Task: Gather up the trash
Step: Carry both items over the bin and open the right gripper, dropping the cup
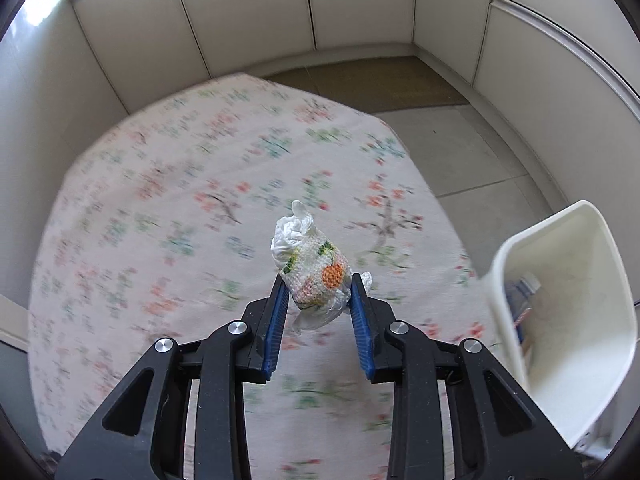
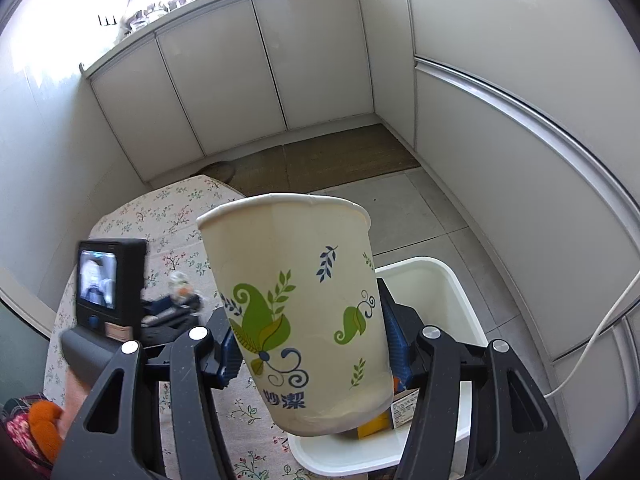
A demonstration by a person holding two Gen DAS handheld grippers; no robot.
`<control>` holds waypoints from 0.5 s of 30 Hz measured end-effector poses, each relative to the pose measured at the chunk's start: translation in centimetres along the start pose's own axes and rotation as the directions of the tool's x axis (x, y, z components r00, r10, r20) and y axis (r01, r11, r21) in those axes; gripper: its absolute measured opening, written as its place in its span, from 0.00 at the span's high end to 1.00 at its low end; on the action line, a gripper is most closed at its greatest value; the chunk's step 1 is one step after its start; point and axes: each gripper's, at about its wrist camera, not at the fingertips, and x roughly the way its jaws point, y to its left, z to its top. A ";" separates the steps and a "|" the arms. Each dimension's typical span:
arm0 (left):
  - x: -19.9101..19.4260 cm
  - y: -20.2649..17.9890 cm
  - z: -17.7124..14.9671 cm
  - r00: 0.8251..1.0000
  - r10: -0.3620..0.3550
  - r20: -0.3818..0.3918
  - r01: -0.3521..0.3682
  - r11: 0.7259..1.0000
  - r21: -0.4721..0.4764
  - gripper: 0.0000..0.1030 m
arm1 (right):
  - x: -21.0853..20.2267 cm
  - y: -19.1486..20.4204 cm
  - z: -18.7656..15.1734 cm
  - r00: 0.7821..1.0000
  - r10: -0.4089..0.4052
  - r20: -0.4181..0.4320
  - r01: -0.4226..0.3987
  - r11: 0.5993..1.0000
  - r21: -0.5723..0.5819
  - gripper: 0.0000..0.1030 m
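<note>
Trash in both grippers: left gripper point(image 1: 318, 286) pinches a crumpled paper wad point(image 1: 314, 270) above the floral table point(image 1: 140, 208). Soft, light, I squeeze mid-bulk. Right gripper point(image 2: 310, 354) clamps a paper cup point(image 2: 300, 312) over the white bin point(image 2: 448, 280). Thin wall, crushable, so grip low near the base.

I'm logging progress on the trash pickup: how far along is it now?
Some trash already lies in the white bin: packaging shows at its bottom. In hand: the left gripper clamps a crumpled napkin wad above the floral tablecloth; the right gripper holds a paper cup over the bin. Both remain to be dropped.
</note>
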 end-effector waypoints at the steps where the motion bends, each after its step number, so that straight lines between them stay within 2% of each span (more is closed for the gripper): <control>1: -0.2 0.6 0.0 1.000 0.004 0.015 -0.004 1.000 0.010 0.72 | 0.0 0.1 0.0 1.000 -0.014 0.002 0.014 1.000 -0.006 0.45; 7: -2.5 1.8 -0.1 0.994 0.022 0.105 -0.029 0.998 0.063 0.72 | 0.0 0.4 -0.2 0.996 -0.081 0.023 0.082 0.996 -0.028 0.45; 15: -6.8 1.5 0.1 0.975 -0.049 0.218 0.037 0.998 0.060 0.71 | -1.0 0.3 -0.6 0.978 -0.193 0.078 0.196 0.980 -0.029 0.45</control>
